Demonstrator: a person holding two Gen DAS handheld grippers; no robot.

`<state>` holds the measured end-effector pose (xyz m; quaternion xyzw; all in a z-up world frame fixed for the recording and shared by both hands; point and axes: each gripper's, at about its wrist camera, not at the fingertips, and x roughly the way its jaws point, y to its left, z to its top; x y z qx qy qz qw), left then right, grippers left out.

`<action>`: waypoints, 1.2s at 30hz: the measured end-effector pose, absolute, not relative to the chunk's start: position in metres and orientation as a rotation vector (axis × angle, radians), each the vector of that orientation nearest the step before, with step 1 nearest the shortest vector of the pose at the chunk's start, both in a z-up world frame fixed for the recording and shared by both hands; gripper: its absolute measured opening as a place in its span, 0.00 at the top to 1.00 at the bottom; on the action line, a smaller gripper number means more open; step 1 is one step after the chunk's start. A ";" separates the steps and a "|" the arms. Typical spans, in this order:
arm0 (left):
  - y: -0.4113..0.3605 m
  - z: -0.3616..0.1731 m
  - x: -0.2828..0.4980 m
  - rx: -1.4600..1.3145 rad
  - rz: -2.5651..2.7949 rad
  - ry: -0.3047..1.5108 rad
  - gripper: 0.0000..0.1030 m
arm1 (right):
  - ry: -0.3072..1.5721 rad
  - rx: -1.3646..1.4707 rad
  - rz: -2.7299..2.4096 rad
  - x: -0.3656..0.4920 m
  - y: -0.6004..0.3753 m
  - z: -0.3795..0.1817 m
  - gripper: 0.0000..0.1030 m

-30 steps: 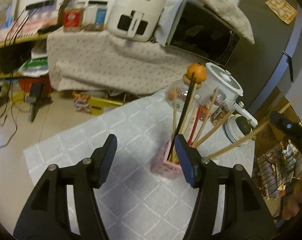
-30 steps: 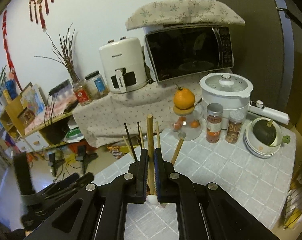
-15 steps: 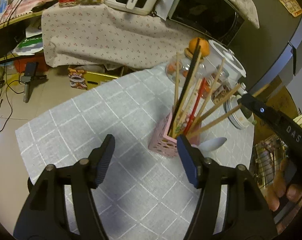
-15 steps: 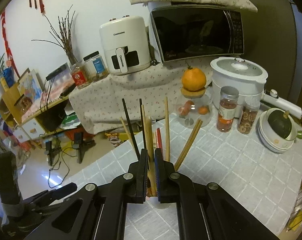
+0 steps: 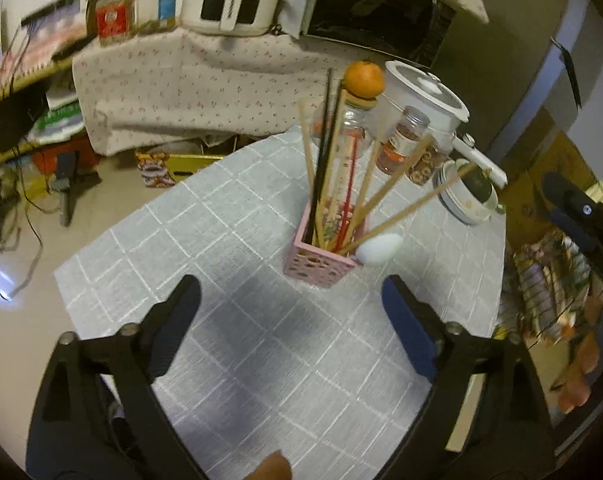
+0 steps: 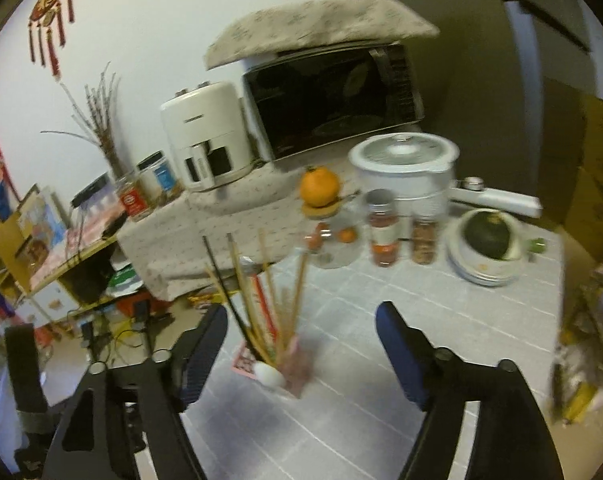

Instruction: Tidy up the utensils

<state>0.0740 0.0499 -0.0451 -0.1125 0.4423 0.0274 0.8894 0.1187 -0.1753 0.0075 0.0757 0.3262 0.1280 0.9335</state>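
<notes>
A pink perforated utensil holder [image 5: 321, 262] stands on the grey checked tablecloth [image 5: 237, 344]. It holds several wooden chopsticks [image 5: 397, 216], a black pair, a red one and a white spoon [image 5: 379, 249] leaning over its rim. My left gripper [image 5: 291, 300] is open and empty, just short of the holder. In the right wrist view the holder [image 6: 291, 368] sits between and beyond the fingers of my right gripper [image 6: 301, 328], which is open and empty.
Behind the holder stand a glass jar with an orange on top [image 5: 363, 78], two spice jars [image 6: 383, 228], a white cooker pot [image 6: 405, 164] and a bowl stack with a green squash [image 6: 487, 240]. A microwave [image 6: 333, 96] and air fryer [image 6: 203, 136] sit farther back.
My right gripper was shut on a wooden chopstick; it has opened and let it go into the holder, then drawn back. My left gripper has opened wider and backed away from the holder.
</notes>
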 end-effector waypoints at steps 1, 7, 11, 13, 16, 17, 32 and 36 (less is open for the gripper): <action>0.045 -0.042 0.069 -0.206 0.066 0.912 0.00 | 0.672 0.142 0.241 0.111 -0.180 0.009 0.12; 0.025 -0.022 0.040 -0.079 0.081 0.853 0.00 | 0.678 0.017 0.131 0.063 -0.193 0.012 0.00; 0.019 -0.007 0.019 -0.056 0.071 0.802 0.00 | 0.662 -0.005 0.103 0.032 -0.201 0.013 0.00; 0.016 -0.001 0.012 -0.047 0.080 0.777 0.00 | 0.641 -0.005 0.099 0.020 -0.202 0.017 0.00; 0.015 0.005 0.005 -0.057 0.087 0.752 0.00 | 0.610 -0.039 0.089 0.012 -0.196 0.022 0.00; 0.015 0.006 0.004 -0.059 0.088 0.746 0.00 | 0.600 -0.048 0.085 0.010 -0.194 0.023 0.00; 0.006 0.009 0.000 -0.046 0.067 0.722 0.00 | 0.636 -0.050 0.070 0.023 -0.189 0.012 0.00; 0.006 0.009 0.000 -0.046 0.069 0.721 0.00 | 0.640 -0.050 0.069 0.023 -0.189 0.010 0.00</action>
